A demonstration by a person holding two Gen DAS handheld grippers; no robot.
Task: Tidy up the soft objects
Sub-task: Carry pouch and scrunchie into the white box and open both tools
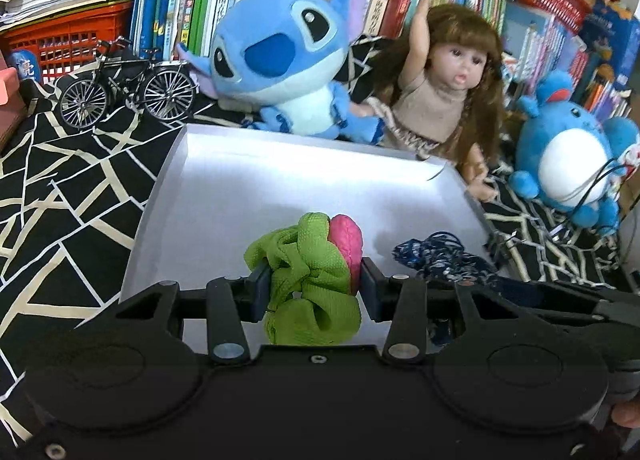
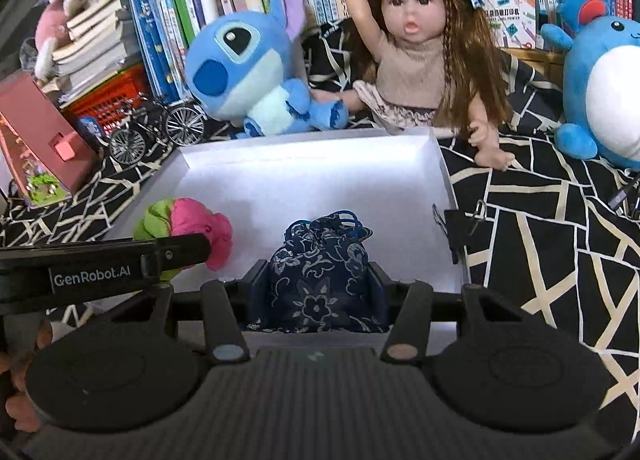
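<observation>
Left tool pinches green/pink cloth, right tool grips pouch mid-body; both prob. light, squashy, non-slip, over tray ahead.

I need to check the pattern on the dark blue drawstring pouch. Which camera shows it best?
The right wrist view: the pouch sits centred between the right hand-held gripper's fingers, its floral print and drawstring top clear. The left wrist view catches only part of it at the side, partly hidden behind that gripper's frame.
</observation>
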